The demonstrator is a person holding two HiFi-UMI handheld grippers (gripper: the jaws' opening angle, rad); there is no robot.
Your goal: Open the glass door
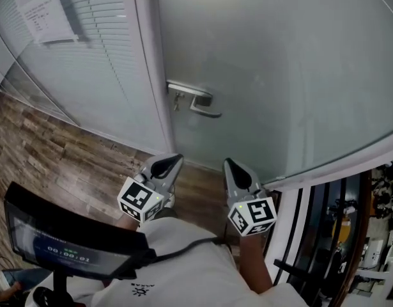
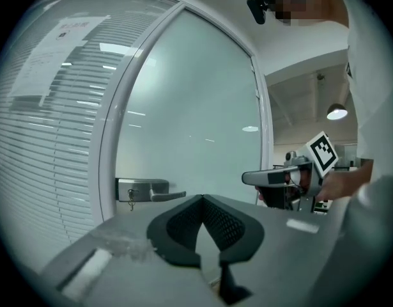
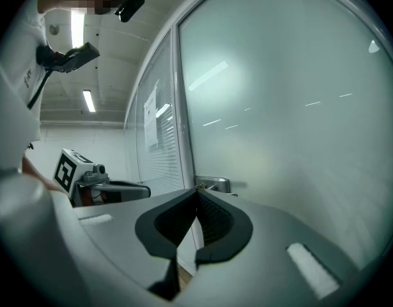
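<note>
The glass door (image 1: 279,75) stands closed in front of us, a frosted pane in a pale frame. Its metal lever handle (image 1: 199,101) sits at the door's left edge, with a key (image 1: 176,101) hanging from the lock just beside it. To the left of the frame is a glazed panel with blinds (image 1: 87,62) and a paper notice (image 1: 46,11) on it. Wooden floor (image 1: 55,146) runs below.

We hold both tongs low and side by side, well short of the handle. The left tongs (image 1: 172,161) have their jaws together with nothing between them, and so do the right tongs (image 1: 229,165). Neither touches the door.

We judge this to be the approach, with the opening itself not yet begun. The next move calls for bringing one pair of tongs up to the lever. The jaws must either part to clamp it or stay together and press down on its top. The door then has to be swung on its hinges, and whether it pushes or pulls we cannot tell from here.
</note>
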